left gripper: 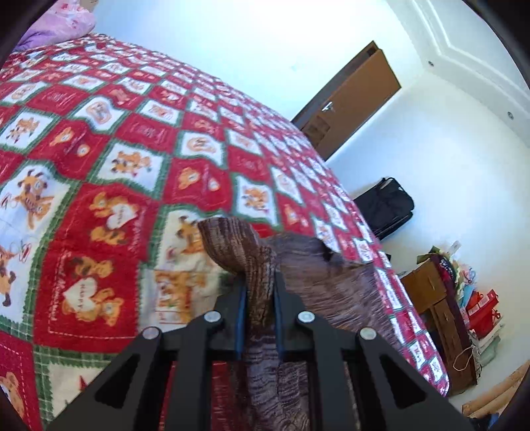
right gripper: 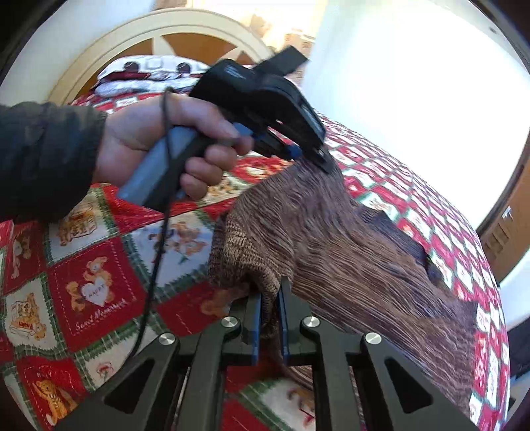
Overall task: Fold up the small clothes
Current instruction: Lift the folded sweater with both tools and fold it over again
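Left gripper [left gripper: 260, 291] clamped on a bunched fold of the brown ribbed knit garment [left gripper: 331, 275], blue-lined fingers [left gripper: 242, 308] pressed against the cloth on both sides. Right gripper [right gripper: 269, 298] likewise clenched on another edge of the same brown ribbed knit garment [right gripper: 347, 252], a coarser-knit hem [right gripper: 238, 252] draped over the left finger. In the right wrist view, left gripper [right gripper: 326, 162] seen from the side, biting the far edge of the garment, held by a hand [right gripper: 159, 139] around a grey handle, dark sleeve [right gripper: 43, 155] behind, thin black cord hanging from the wrist. Garment stretched between the two grips, lifted at both held edges, the rest lying on the red, white and green teddy-bear patchwork quilt [left gripper: 116, 149] toward its right side. Beyond the quilt: patterned pillow [right gripper: 149, 76] against a cream arched headboard [right gripper: 132, 30]; pink-purple bedding [left gripper: 63, 23] at a far corner. Past the bed edge: brown wooden door [left gripper: 357, 96], black bag [left gripper: 387, 205] on the floor by the white wall, low wooden cabinet [left gripper: 437, 305] with red bags and papers beside it.
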`<action>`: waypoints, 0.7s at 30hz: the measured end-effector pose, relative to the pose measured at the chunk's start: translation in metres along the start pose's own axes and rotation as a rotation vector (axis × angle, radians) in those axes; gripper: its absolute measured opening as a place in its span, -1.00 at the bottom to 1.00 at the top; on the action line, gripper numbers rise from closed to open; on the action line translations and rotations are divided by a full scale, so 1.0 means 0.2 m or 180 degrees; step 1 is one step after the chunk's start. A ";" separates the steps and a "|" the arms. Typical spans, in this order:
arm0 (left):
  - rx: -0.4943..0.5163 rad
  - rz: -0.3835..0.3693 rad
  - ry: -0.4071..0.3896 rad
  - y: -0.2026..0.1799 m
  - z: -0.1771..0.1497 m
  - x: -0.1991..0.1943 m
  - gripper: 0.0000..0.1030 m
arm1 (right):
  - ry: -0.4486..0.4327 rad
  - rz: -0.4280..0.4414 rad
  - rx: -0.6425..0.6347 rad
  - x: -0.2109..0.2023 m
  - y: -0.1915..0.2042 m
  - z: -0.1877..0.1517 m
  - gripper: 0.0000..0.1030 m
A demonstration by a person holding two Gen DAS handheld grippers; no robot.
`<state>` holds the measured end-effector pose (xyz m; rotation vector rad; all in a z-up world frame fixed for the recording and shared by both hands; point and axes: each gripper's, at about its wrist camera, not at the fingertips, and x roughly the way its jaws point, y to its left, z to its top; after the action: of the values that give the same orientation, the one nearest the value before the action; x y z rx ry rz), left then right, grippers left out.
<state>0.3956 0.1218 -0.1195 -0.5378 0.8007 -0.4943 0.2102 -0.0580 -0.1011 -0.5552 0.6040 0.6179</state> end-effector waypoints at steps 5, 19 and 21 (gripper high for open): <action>0.0055 -0.0036 -0.0024 -0.11 0.02 0.01 -0.72 | -0.0116 -0.0064 0.0199 -0.08 -0.09 -0.02 -0.86; 0.0317 -0.0244 -0.0111 -0.59 0.10 0.17 -0.72 | -0.0409 -0.0344 0.0815 -0.34 -0.46 -0.13 -0.86; 0.0342 -0.0268 -0.0089 -0.66 0.10 0.22 -0.72 | -0.0407 -0.0375 0.0965 -0.36 -0.51 -0.17 -0.86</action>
<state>0.4098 0.0012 -0.0500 -0.4790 0.7226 -0.6027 0.2191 -0.1766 -0.0467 -0.2624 0.5280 0.4364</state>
